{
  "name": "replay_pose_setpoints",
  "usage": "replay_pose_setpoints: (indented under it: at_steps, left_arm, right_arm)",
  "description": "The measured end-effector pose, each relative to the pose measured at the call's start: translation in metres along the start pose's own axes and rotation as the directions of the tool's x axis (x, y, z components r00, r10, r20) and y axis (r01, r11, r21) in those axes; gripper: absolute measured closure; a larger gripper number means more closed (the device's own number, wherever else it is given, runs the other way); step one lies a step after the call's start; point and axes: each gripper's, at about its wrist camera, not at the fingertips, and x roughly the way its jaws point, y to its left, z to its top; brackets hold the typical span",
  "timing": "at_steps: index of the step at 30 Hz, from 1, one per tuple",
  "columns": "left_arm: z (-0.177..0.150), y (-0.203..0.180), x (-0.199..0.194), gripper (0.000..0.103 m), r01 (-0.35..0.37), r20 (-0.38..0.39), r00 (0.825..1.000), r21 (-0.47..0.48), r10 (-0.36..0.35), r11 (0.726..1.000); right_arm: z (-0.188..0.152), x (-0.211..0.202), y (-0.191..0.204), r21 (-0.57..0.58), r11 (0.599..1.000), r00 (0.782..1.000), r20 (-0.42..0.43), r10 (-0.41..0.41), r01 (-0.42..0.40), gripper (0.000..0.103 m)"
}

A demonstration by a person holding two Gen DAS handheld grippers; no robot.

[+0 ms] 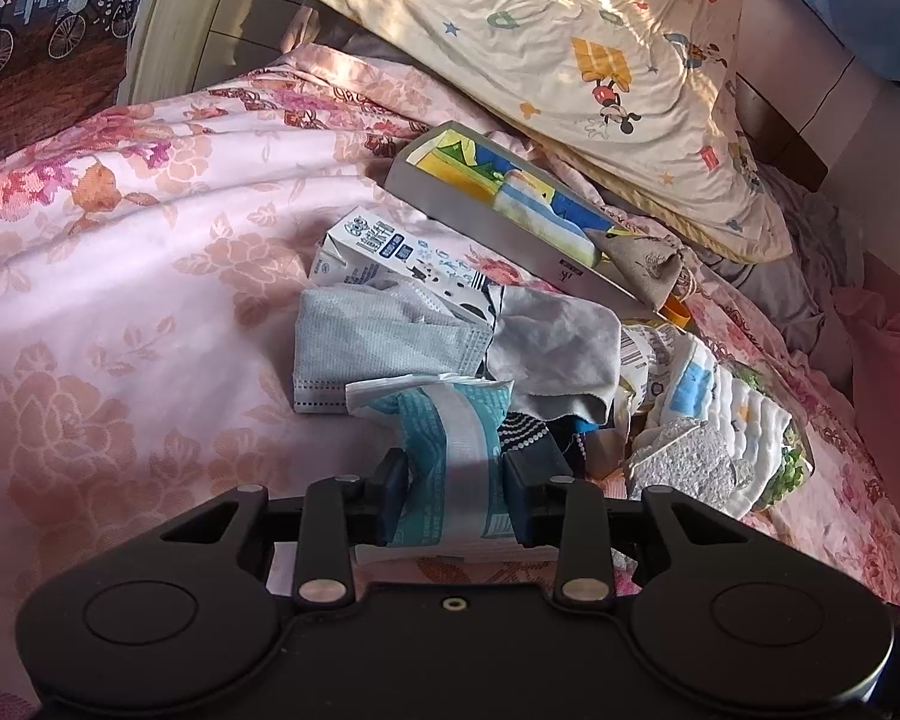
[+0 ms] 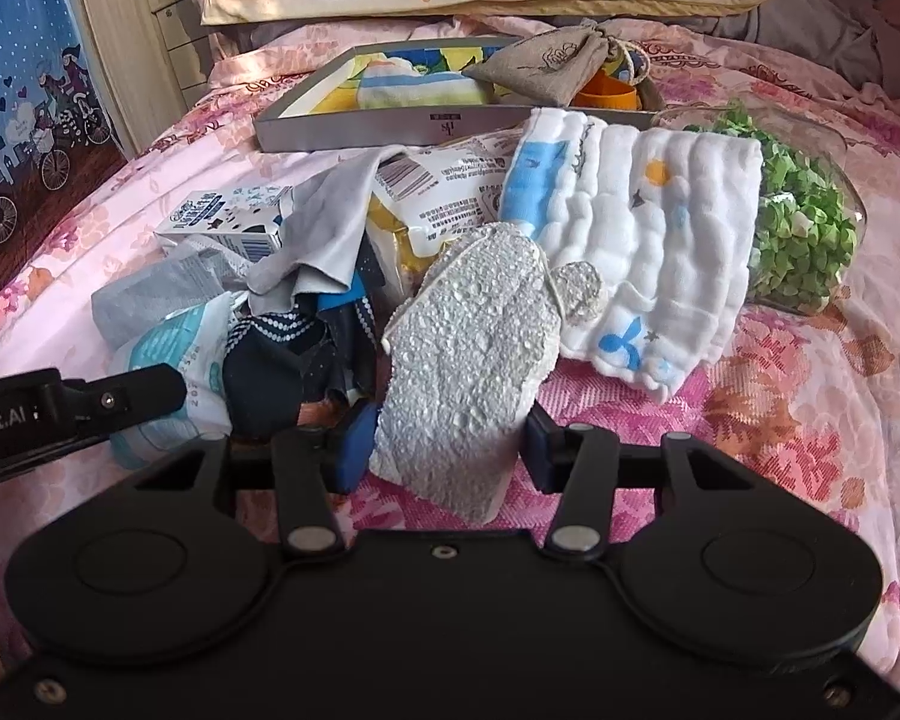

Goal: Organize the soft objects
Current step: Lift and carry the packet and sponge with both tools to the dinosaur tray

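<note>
A pile of soft things lies on the pink floral bedspread (image 1: 120, 276). My left gripper (image 1: 455, 495) is shut on a teal and white tissue pack (image 1: 450, 420); the pack also shows in the right wrist view (image 2: 174, 348). My right gripper (image 2: 447, 444) is shut on a white textured foam piece (image 2: 474, 342), which also shows in the left wrist view (image 1: 684, 456). Beside them lie a grey face mask (image 1: 378, 336), a grey cloth (image 1: 552, 348), a dark dotted sock (image 2: 282, 348) and a white quilted baby cloth (image 2: 648, 228).
A grey tray (image 2: 384, 126) behind the pile holds folded cloths, with a burlap pouch (image 2: 540, 69) at its right end. A milk carton (image 1: 378, 255), a printed packet (image 2: 450, 192), a bag of green bits (image 2: 804, 222) and a Mickey pillow (image 1: 570, 48) lie around.
</note>
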Motion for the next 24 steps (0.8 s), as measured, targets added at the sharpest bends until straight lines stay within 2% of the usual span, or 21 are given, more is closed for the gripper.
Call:
replay_pose_setpoints:
  at_steps: [21,22,23,24]
  left_arm:
    - [-0.001,-0.004,-0.006,0.067,0.007,0.035,0.999,0.025,-0.008,1.0]
    - [-0.001,-0.004,-0.006,0.067,0.007,0.035,0.999,0.026,-0.008,1.0]
    - [-0.001,-0.004,-0.006,0.067,0.007,0.035,0.999,0.026,-0.008,1.0]
    - [-0.001,-0.004,-0.006,0.067,0.006,0.034,0.999,0.026,-0.007,1.0]
  right_arm:
    - [-0.004,-0.029,0.011,-0.071,0.997,0.989,0.149,-0.01,0.021,0.064]
    - [-0.004,-0.03,0.011,-0.074,0.997,0.988,0.154,-0.01,0.021,0.07]
    - [-0.003,-0.031,0.012,-0.079,0.996,0.987,0.157,-0.018,0.031,0.087]
    - [-0.003,-0.031,0.012,-0.081,0.996,0.986,0.165,-0.025,0.039,0.088]
